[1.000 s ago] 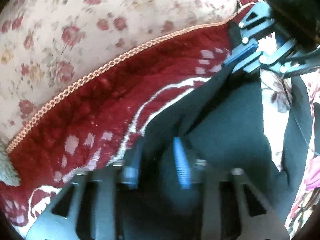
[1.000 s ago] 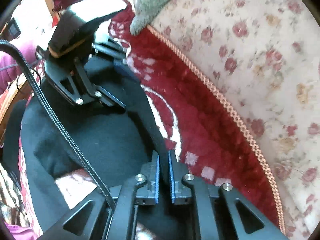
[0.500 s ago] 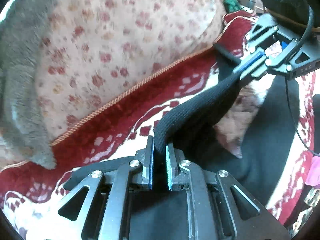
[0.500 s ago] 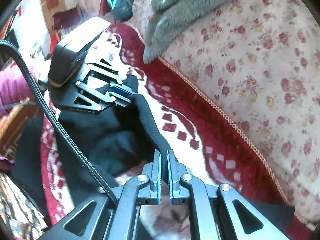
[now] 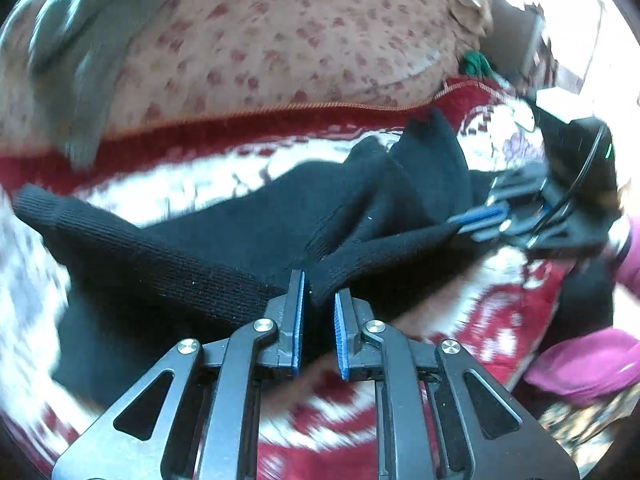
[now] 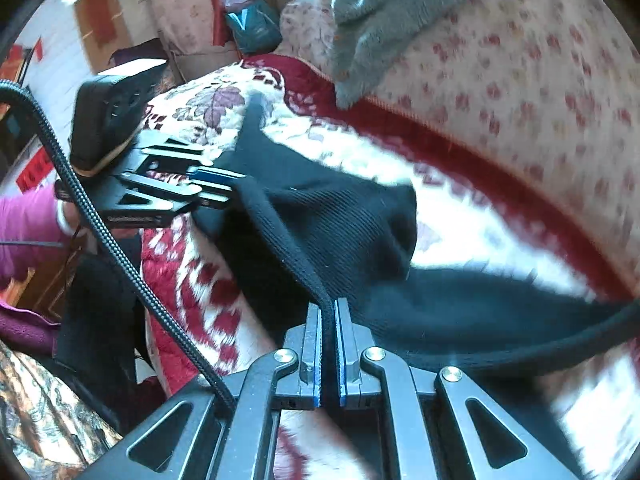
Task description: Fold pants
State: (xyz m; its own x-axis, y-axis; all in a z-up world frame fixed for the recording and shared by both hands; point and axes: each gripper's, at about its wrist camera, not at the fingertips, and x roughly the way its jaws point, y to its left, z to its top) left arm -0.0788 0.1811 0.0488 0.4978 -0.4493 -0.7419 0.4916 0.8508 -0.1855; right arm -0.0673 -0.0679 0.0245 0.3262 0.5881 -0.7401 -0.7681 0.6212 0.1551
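Observation:
Black knit pants [image 5: 224, 236] lie spread on a red and white patterned blanket [image 5: 516, 312]; they also show in the right wrist view [image 6: 344, 220]. My left gripper [image 5: 319, 300] has its jaws slightly apart with a fold of the pants edge between them. My right gripper [image 6: 329, 320] is shut on the pants' ribbed edge. Each gripper shows in the other's view: the right gripper [image 5: 480, 216] at the right, the left gripper [image 6: 224, 186] at the left, both at the stretched band.
A floral cushion [image 5: 300, 40] stands behind the blanket, with a grey fleece cloth [image 6: 392, 12] draped on it. A person's pink sleeve [image 5: 584, 364] is at the right. Bags and furniture [image 6: 248, 24] stand at the far end.
Both grippers have carried the pants edge forward and down over the rest of the pants. The left jaws have parted a little around the fabric.

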